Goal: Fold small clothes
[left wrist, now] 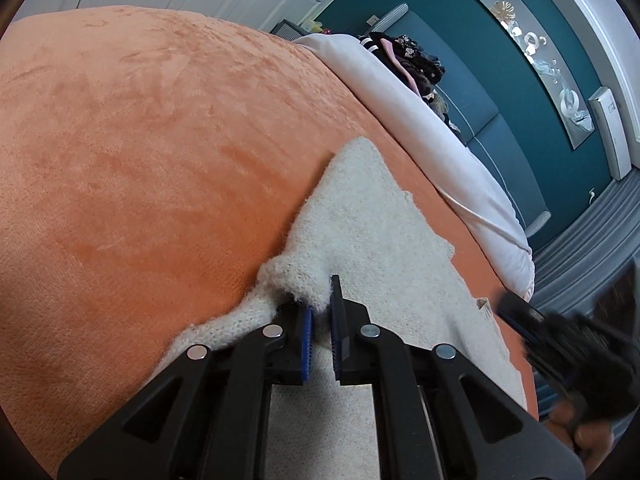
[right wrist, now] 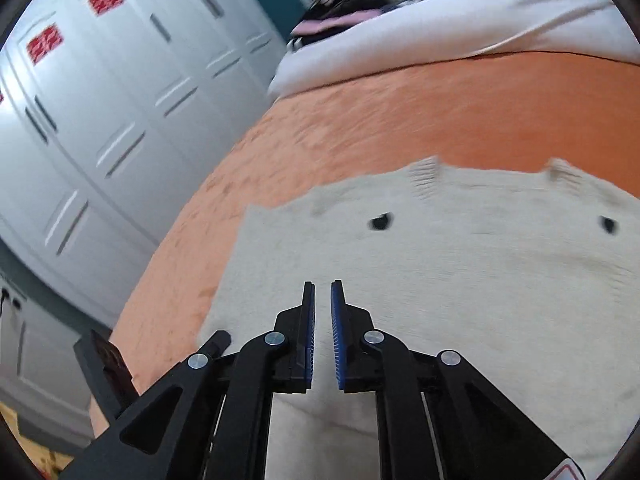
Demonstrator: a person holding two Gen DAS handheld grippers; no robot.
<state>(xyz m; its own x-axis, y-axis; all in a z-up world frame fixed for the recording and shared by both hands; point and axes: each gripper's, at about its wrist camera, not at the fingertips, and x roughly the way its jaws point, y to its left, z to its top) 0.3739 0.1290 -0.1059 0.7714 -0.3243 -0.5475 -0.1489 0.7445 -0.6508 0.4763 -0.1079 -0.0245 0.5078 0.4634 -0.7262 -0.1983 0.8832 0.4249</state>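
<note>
A small cream knitted garment (left wrist: 372,224) lies flat on the orange bed cover (left wrist: 140,140). My left gripper (left wrist: 320,300) is shut on a bunched edge of it, the knit pinched between the blue pads (left wrist: 307,320). In the right wrist view the same garment (right wrist: 460,280) spreads flat, with two dark spots (right wrist: 380,223) on it. My right gripper (right wrist: 322,292) hovers over its near part with the jaws nearly closed, a narrow gap between them and nothing in it. The right gripper also shows blurred at the right edge of the left wrist view (left wrist: 520,312).
A white duvet (left wrist: 432,128) lies along the far side of the bed with a pile of dark and pink clothes (left wrist: 412,60) on it. White wardrobe doors (right wrist: 120,120) stand beside the bed. A teal wall (left wrist: 460,20) is behind.
</note>
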